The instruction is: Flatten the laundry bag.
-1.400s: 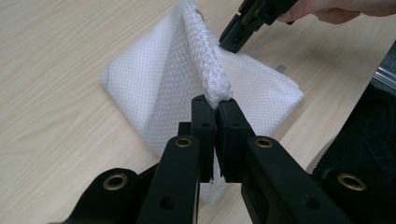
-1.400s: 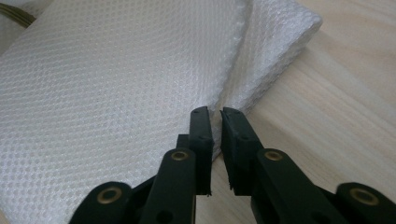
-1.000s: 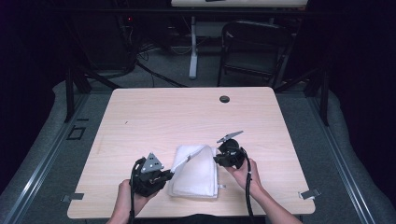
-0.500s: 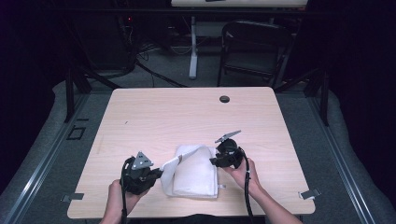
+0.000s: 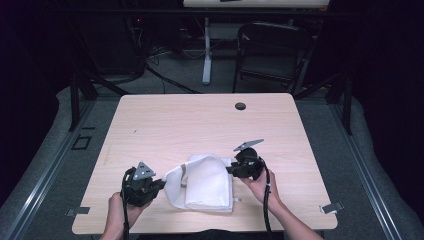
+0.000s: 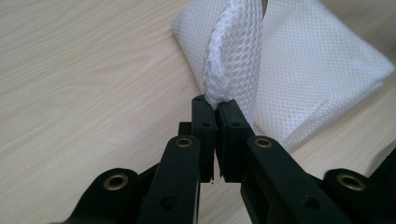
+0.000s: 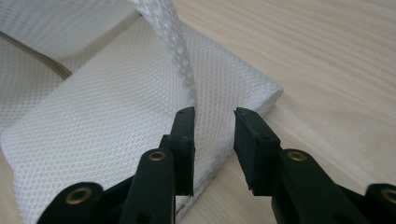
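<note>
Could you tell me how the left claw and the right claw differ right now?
The left claw is shut on a raised edge of the white mesh fabric bag; the right claw stands open, its jaws having just been closing, pads clear of the mesh. The left pulls fabric up, while the right hovers over the folded stack. Both are black and sit over the light wooden table.

A rectangular table [image 5: 200, 125] with a pale wood-grain top carries a folded white mesh fabric bag [image 5: 207, 187] near its front edge, one layer lifted off the pile at its left side. A small round black cap [image 5: 240, 106] sits near the far edge.
</note>
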`<state>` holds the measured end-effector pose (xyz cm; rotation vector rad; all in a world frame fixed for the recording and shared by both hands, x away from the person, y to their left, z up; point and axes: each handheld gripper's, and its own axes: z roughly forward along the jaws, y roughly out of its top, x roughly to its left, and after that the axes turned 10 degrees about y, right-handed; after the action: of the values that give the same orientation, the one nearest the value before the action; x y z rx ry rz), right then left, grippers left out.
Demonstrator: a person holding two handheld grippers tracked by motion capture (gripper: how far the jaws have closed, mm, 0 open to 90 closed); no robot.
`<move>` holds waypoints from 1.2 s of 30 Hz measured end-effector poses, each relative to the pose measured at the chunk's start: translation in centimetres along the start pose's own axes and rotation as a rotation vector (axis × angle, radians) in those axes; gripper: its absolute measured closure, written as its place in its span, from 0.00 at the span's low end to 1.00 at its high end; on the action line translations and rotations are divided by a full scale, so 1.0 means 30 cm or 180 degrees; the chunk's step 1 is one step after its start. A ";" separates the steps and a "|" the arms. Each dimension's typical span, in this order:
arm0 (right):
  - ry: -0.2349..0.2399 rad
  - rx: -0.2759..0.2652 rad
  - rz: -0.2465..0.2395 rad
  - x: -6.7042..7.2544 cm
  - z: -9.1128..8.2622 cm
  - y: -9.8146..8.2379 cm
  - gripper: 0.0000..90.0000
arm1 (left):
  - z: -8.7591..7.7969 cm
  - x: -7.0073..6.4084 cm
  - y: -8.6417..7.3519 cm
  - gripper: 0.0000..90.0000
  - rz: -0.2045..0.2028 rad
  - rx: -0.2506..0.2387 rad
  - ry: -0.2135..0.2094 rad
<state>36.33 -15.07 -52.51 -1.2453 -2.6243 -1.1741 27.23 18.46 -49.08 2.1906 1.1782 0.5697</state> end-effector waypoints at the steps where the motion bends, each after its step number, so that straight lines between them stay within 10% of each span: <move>1: 0.0001 -0.0019 -0.0002 -0.003 -0.009 0.002 0.76 | 0.002 0.002 -0.003 0.97 -0.0006 0.0008 0.0040; 18: 0.0079 0.0582 -0.0240 0.029 0.128 -0.049 0.99 | 0.036 0.061 -0.031 0.97 -0.0145 0.0153 0.0115; 36: -0.0052 0.0606 -0.0231 -0.040 0.080 -0.071 1.00 | 0.077 0.068 -0.052 0.97 -0.0167 0.0381 0.0041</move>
<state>36.42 -15.21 -55.92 -1.1396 -2.7372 -0.8991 28.76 20.20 -51.64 2.2512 1.3031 0.5037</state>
